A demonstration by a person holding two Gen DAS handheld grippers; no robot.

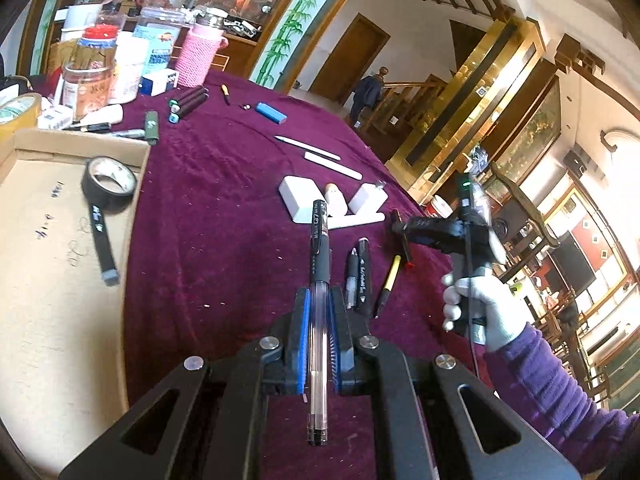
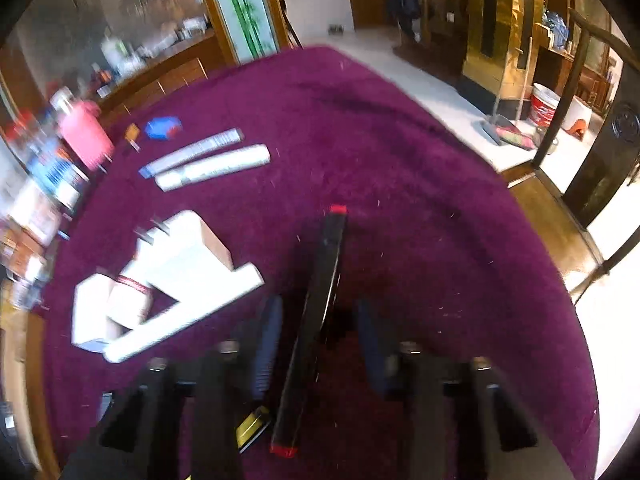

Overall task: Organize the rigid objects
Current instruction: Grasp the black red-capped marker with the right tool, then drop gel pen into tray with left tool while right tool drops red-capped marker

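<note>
My left gripper (image 1: 319, 296) is shut on a clear gel pen with a black cap (image 1: 320, 248), held above the purple tablecloth (image 1: 224, 184). A cardboard box lid (image 1: 44, 248) at the left holds a black tape roll (image 1: 109, 184) and a black marker (image 1: 103, 240). Several pens (image 1: 360, 276) lie on the cloth to the right of my left gripper. My right gripper (image 2: 316, 312) is open, its jaws on either side of a black marker with red ends (image 2: 316, 312) lying on the cloth. The view is blurred. It also shows in the left wrist view (image 1: 404, 236).
White blocks and a small bottle (image 1: 332, 200) lie mid-table, also in the right wrist view (image 2: 168, 276). White tubes (image 1: 320, 156), a blue lighter (image 1: 271, 113), dark markers (image 1: 188, 102) and jars with a pink-sleeved bottle (image 1: 198, 56) stand farther back. The table edge (image 2: 520, 200) curves at right.
</note>
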